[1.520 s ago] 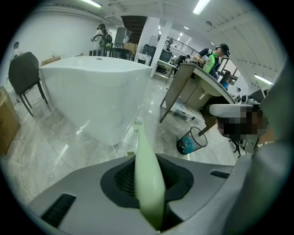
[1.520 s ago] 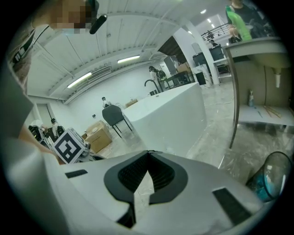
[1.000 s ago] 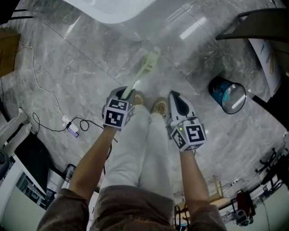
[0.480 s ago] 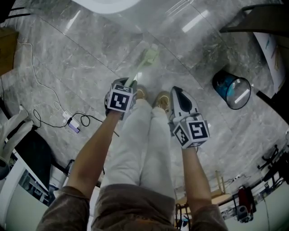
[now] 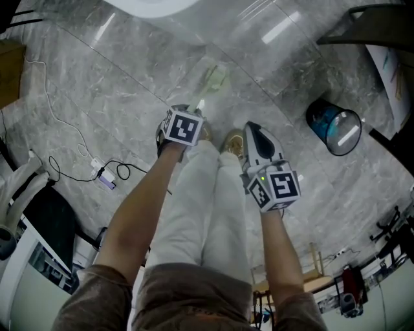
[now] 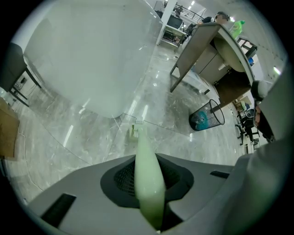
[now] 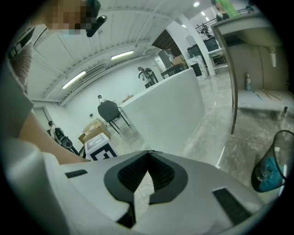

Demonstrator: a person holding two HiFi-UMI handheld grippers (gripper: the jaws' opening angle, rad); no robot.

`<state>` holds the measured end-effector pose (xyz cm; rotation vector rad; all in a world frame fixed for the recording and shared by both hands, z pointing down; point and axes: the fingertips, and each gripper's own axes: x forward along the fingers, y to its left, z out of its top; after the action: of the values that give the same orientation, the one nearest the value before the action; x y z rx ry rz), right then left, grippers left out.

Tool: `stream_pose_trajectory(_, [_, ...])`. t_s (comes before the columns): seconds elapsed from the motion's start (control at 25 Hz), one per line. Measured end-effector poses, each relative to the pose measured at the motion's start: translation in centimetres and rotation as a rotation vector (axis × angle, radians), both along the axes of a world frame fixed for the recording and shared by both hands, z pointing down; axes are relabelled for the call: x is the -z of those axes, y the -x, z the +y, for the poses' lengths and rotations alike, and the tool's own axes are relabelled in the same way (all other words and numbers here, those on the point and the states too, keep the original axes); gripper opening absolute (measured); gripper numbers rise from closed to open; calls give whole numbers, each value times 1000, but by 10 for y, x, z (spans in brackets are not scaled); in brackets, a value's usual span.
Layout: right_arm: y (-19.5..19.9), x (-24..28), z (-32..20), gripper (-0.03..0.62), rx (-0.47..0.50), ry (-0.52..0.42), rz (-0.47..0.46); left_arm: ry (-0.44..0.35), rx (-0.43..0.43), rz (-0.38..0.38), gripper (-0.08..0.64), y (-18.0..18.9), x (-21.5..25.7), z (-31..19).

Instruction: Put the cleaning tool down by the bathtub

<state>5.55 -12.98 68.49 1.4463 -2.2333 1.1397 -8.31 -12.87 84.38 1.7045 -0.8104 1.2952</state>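
A pale green cleaning brush (image 6: 148,183) runs from my left gripper (image 6: 146,161) down to its small bristled head (image 6: 134,132), which is at or just above the marble floor. That gripper is shut on the brush handle and points steeply down. From the head view, the left gripper (image 5: 193,111) sits above the person's feet and the brush head (image 5: 215,79) lies ahead of it, a short way from the white bathtub (image 5: 152,5). The tub (image 6: 92,50) fills the upper left of the left gripper view. My right gripper (image 5: 253,132) hangs beside the right leg, shut and empty.
A wire bin (image 5: 333,132) with blue contents stands to the right, near a desk leg (image 6: 177,69). A white cable and a power adapter (image 5: 103,180) lie on the floor at left, beside a cardboard box (image 5: 10,71). The person's shoes (image 5: 229,143) are under the grippers.
The left gripper has sunk toward the floor and tipped more steeply down, carrying the brush head lower. The right gripper has stayed where it was.
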Motion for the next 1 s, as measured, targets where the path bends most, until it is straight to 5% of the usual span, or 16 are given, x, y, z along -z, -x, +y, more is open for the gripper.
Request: stream_pose_trajectory(1.0, [-11, -15, -14, -2, -1, 26, -34, 160, 2, -94, 78, -25, -38, -35])
